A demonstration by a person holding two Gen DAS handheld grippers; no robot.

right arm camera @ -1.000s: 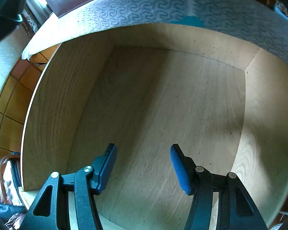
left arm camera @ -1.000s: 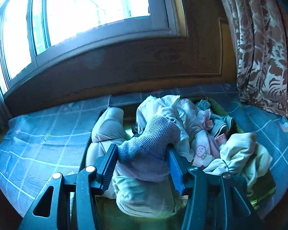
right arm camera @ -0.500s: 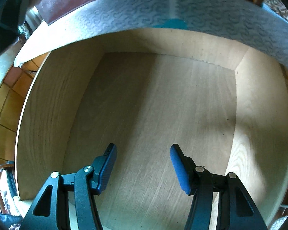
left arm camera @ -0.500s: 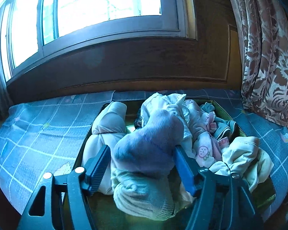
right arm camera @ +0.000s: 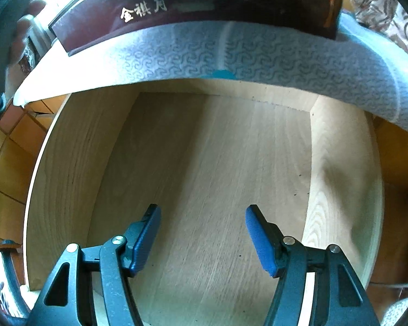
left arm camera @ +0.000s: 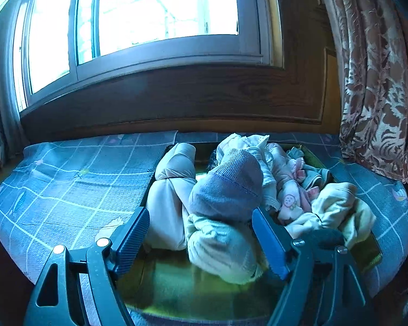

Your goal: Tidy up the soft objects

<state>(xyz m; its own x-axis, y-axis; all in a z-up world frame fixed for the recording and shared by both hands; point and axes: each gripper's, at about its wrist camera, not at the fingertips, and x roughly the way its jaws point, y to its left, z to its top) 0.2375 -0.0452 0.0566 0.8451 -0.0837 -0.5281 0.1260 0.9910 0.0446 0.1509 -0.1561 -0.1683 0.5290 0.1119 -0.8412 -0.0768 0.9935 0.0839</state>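
Looking along our left tongs [left arm camera: 200, 233], we see the jaws opening, their blue pads standing clear on either side of a purple knitted garment [left arm camera: 227, 187] without pressing it. That garment lies on top of a pale mint rolled garment [left arm camera: 220, 247] in a green tray [left arm camera: 176, 282] packed with small clothes: a beige rolled piece [left arm camera: 174, 187] to the left, pink-and-white baby clothes [left arm camera: 288, 190] to the right, and a cream garment [left arm camera: 340, 209] spilling over the tray's right edge. The tray sits on a blue checked mat [left arm camera: 68, 179] below a wood-panelled wall and a bright window [left arm camera: 155, 16], with a patterned curtain [left arm camera: 378, 81] hanging at the right.

Our right tongs [right arm camera: 201, 233] point down into a bare pale wooden drawer [right arm camera: 209, 163]; their jaws are also opening, with nothing between them. Above the drawer's far edge lies a white embossed cloth [right arm camera: 258, 54], and on it a dark red box with gold characters [right arm camera: 176, 8].
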